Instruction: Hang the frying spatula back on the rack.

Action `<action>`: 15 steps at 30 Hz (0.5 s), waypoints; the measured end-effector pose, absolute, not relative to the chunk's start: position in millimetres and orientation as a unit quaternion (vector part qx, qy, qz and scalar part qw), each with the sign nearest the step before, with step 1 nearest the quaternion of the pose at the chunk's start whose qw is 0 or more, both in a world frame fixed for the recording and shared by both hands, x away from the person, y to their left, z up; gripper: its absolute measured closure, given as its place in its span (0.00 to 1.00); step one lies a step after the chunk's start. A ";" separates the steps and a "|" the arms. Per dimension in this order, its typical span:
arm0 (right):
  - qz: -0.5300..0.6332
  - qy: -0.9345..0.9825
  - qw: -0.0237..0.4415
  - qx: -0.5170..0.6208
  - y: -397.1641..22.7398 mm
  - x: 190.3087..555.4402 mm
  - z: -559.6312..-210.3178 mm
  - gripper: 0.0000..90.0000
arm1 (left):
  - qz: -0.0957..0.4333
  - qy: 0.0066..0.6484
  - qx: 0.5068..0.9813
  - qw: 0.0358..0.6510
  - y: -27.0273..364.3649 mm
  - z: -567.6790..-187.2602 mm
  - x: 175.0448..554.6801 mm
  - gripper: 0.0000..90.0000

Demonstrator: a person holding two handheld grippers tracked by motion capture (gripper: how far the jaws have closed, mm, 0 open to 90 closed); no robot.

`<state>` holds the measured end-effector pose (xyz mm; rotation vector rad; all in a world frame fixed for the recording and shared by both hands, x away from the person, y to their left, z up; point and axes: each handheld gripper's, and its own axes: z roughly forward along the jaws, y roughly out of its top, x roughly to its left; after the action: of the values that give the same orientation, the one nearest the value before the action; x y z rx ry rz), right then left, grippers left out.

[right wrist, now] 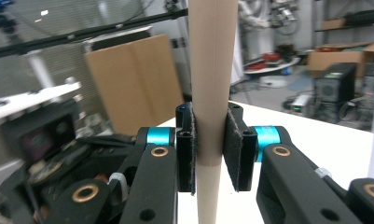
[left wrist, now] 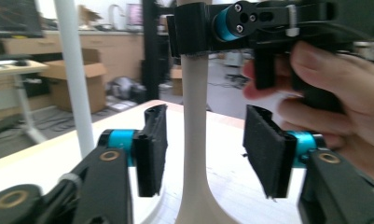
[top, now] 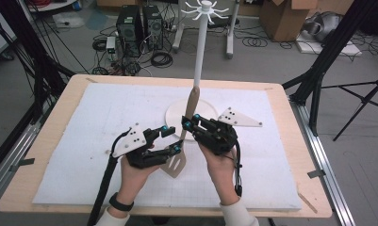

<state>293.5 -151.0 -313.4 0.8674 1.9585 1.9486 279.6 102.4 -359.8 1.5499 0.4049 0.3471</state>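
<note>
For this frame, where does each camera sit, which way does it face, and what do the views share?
High view: above the person's side, looking forward and down on the table; both forearms and hands enter from below.
Left gripper view: rides the left gripper, looking along its open jaws at the spatula; the other hand shows.
Right gripper view: rides the right gripper, jaws shut on the spatula handle.
Shared: all three show the spatula; the high and left gripper views also show the white stand pole.
</note>
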 end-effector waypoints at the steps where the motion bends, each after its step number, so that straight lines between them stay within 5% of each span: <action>1: 0.668 0.676 0.117 0.288 -151.9 295.2 -312.6 0.85 | 0.145 0.177 0.693 0.683 106.7 -359.0 280.6 0.50; 15: 0.677 0.717 0.051 0.158 -169.4 320.4 -292.2 0.85 | 0.047 0.109 0.732 0.671 163.1 -351.9 278.2 0.41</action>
<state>320.4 -169.4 -292.2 0.4810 2.1809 2.0610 278.2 163.1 -351.9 1.6494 0.2451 0.1062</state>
